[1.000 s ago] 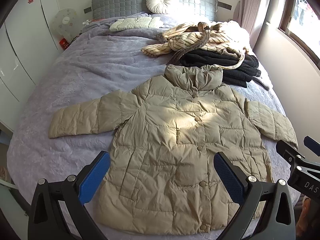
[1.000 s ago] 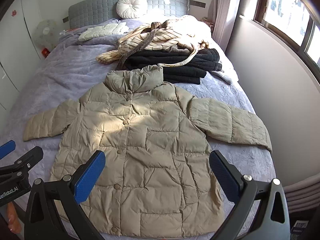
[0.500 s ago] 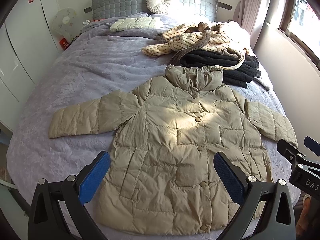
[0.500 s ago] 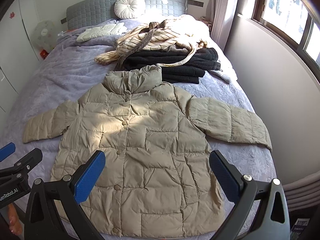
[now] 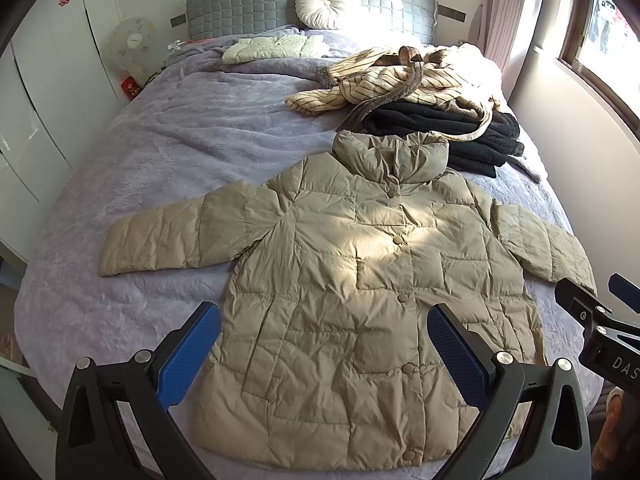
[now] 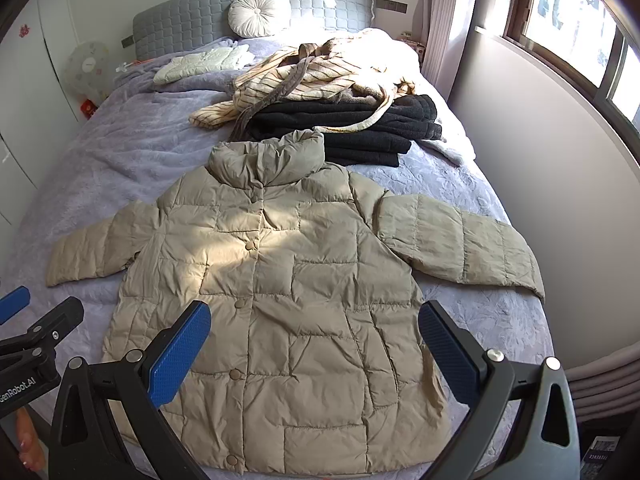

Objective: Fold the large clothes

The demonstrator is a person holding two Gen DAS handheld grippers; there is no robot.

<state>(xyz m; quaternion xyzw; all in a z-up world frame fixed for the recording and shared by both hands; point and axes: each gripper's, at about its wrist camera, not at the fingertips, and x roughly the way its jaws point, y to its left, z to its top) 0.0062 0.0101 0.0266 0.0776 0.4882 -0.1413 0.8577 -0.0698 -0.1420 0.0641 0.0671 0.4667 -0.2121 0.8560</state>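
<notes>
- Not much has changed from a second ago: the puffer jacket (image 5: 360, 280) is lying just as flat, buttoned, sleeves out, on the bed (image 5: 160, 152). My right view has drifted slightly, that's all.
- Hard to see: the hem's near corners are covered by my own fingers, and the right gripper's handle is cut off at the frame edge in the left view.
- Left gripper (image 5: 324, 356) is spread wide, holding nothing, hovering over the jacket's lower half. Right gripper (image 6: 316, 352) is the same, wide and empty.
- The clothes pile (image 6: 332, 104) sits beyond the collar, far from both grippers.
</notes>
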